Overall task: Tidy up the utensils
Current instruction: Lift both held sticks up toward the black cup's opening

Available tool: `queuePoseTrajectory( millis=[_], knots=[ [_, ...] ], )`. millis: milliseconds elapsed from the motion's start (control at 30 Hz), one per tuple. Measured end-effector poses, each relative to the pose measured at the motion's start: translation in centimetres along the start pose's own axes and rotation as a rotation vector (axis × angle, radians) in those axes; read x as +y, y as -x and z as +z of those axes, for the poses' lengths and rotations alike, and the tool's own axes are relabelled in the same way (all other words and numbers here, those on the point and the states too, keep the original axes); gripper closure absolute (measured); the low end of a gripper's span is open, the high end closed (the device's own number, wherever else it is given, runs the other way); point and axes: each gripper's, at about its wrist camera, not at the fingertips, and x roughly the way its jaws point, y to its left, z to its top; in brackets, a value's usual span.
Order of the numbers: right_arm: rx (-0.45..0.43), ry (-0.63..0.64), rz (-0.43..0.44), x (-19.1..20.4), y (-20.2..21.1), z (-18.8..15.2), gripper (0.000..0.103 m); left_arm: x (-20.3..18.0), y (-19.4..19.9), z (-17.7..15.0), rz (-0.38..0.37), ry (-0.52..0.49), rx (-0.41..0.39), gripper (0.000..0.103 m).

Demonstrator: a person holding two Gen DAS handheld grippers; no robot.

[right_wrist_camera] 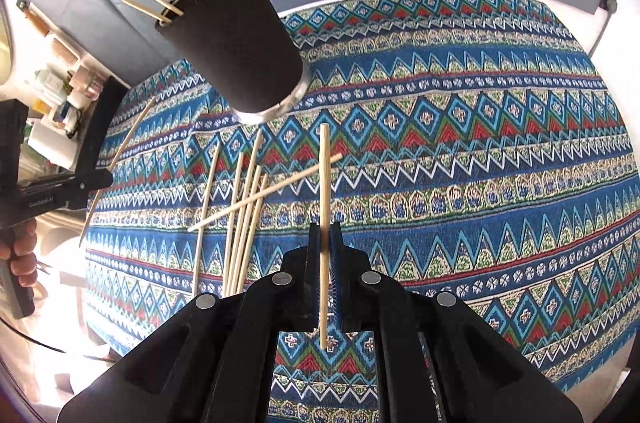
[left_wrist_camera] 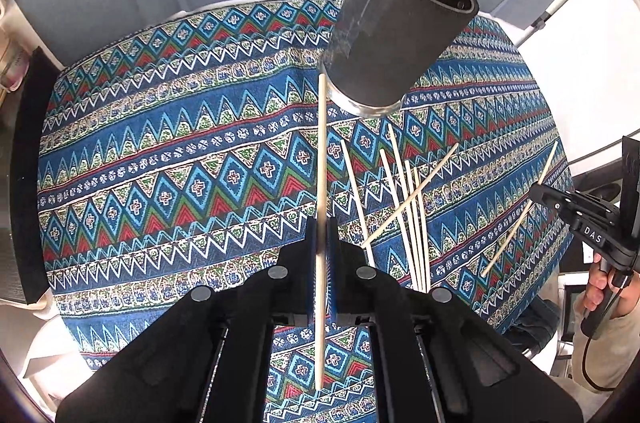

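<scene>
Now the left gripper [left_wrist_camera: 321, 255] is clamped on one chopstick [left_wrist_camera: 321, 159], its long axis pointing up-frame at the black cup [left_wrist_camera: 396, 35] in the upper centre. Likewise the right gripper [right_wrist_camera: 325, 255] pinches another stick [right_wrist_camera: 325, 175], with the cup upper left; the left looks nearer. Two sticks stand in the cup and six loose sticks [left_wrist_camera: 404, 199] lie on the patterned cloth [left_wrist_camera: 180, 163].
</scene>
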Motion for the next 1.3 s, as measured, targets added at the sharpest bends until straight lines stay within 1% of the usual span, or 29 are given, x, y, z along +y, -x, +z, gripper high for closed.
queuePoseTrajectory(
  millis=[100,200,400,633,733,800,867,933,1033,1100,1233,1300],
  knots=[
    [-0.044,0.023,0.011,1.0,1.0,1.6,0.098,-0.2,2.0,0.2,0.009,0.018,-0.055,0.098],
    [-0.088,0.050,0.024,1.8,2.4,2.9,0.098,-0.7,3.8,0.7,0.001,0.028,-0.099,0.098],
    [-0.182,0.108,0.047,3.3,5.2,6.5,0.098,-2.5,7.5,1.5,-0.011,0.009,-0.195,0.098],
    [-0.301,0.165,0.072,5.0,9.3,11.0,0.098,-4.3,10.7,2.8,-0.070,0.008,-0.334,0.098],
    [-0.344,0.187,0.074,5.8,10.7,12.8,0.098,-4.9,10.6,3.8,-0.084,0.011,-0.354,0.098],
    [-0.372,0.204,0.075,6.5,11.5,13.9,0.098,-5.2,10.1,4.7,-0.107,0.010,-0.333,0.098],
    [-0.396,0.219,0.072,7.1,12.1,14.9,0.098,-5.6,10.0,5.3,-0.107,0.002,-0.332,0.098],
    [-0.404,0.231,0.082,7.7,12.2,16.0,0.098,-6.1,10.3,5.9,-0.099,-0.015,-0.365,0.098],
    [-0.405,0.244,0.098,8.7,11.9,17.4,0.098,-6.2,10.7,7.0,-0.129,-0.004,-0.419,0.098],
    [-0.394,0.251,0.107,9.3,11.2,18.2,0.098,-6.1,10.7,7.8,-0.149,0.006,-0.478,0.098],
    [-0.354,0.271,0.107,10.3,9.1,19.3,0.098,-5.9,10.0,9.3,-0.217,0.027,-0.605,0.098],
    [-0.330,0.276,0.105,10.4,7.9,19.6,0.098,-5.9,9.0,10.3,-0.215,0.027,-0.652,0.098]
  ],
)
